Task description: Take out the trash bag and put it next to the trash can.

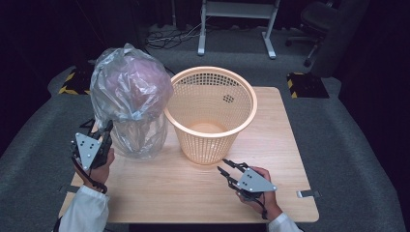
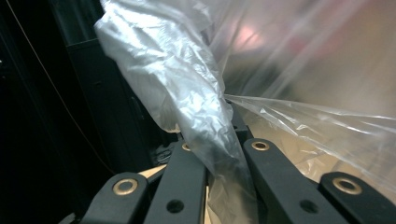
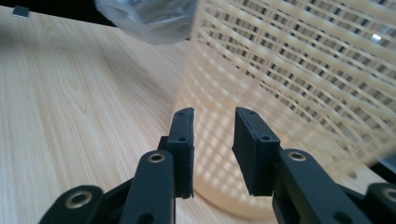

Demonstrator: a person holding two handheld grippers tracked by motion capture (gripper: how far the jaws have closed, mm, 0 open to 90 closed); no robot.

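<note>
Left claw (image 1: 107,129) grips bag (image 1: 130,96) (wooden table (image 1: 169,188), dark room).

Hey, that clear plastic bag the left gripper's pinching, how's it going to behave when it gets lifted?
The plastic bag is probably floppy: its film bunches into creases where the left gripper pinches it. Likely light, since it stands puffed up on the table. The glossy film may slip, so the grip could creep.
</note>
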